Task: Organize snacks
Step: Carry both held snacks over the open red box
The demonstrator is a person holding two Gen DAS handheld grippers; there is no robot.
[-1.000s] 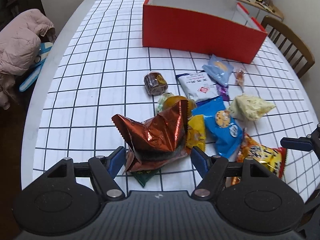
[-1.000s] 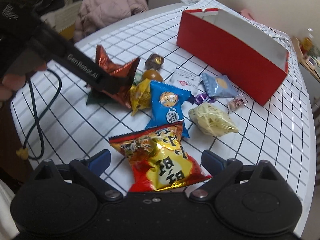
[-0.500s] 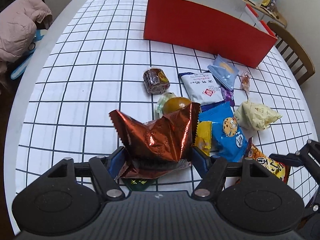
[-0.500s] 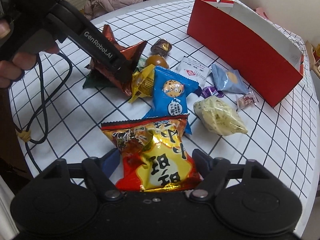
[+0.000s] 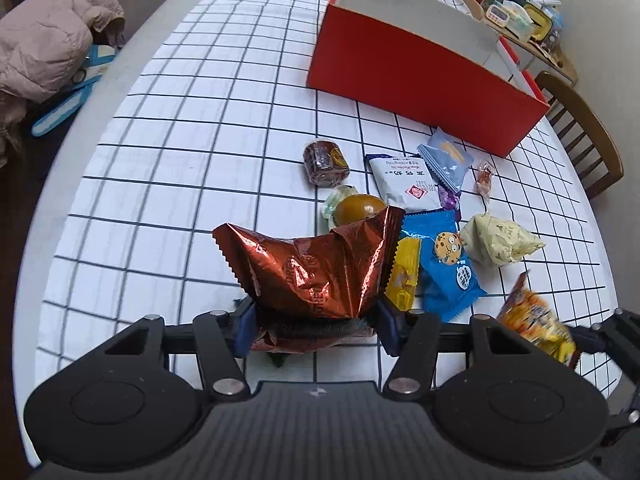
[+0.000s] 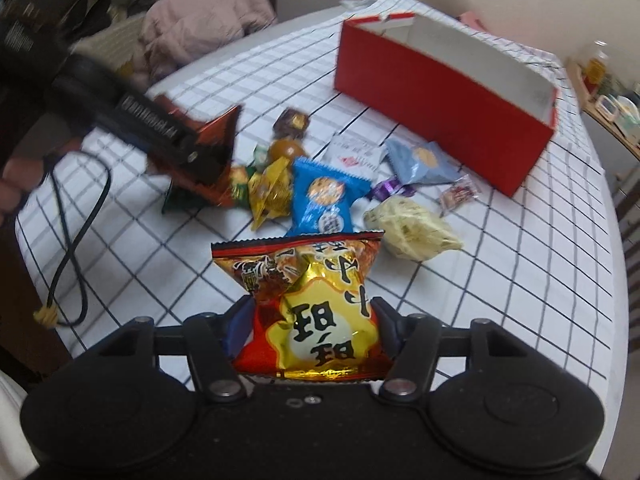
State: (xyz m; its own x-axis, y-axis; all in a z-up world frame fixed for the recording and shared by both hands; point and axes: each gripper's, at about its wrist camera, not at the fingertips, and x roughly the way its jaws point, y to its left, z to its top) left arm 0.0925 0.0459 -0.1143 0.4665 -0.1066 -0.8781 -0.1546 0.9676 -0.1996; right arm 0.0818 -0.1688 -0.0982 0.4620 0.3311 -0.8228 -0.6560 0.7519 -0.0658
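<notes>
My left gripper (image 5: 316, 322) has its jaws closing, and the blue pads press into the sides of a crumpled brown foil snack bag (image 5: 316, 264). The jaws of my right gripper (image 6: 312, 320) are closing too, squeezing a yellow-and-red snack bag (image 6: 316, 280) that stands up between the pads. That bag (image 5: 532, 320) shows blurred at the right edge of the left wrist view. An open red box (image 5: 420, 80) with a white inside stands at the far side of the table. Between it and the grippers lie loose snacks: a blue cookie pack (image 5: 448, 264), a pale green pack (image 5: 500, 240) and a white sachet (image 5: 404, 184).
The round table wears a white checked cloth (image 5: 180, 160) and its edge curves close on the left. A wooden chair (image 5: 580, 132) stands at the right, a pink jacket (image 5: 44, 52) and blue scissors (image 5: 68, 92) at the left. A black cable (image 6: 76, 240) hangs from the left gripper.
Both pairs of jaws have narrowed from wide open onto their bags, which now bulge and crumple between the pads. The yellow-and-red bag has tipped up from lying flat.
</notes>
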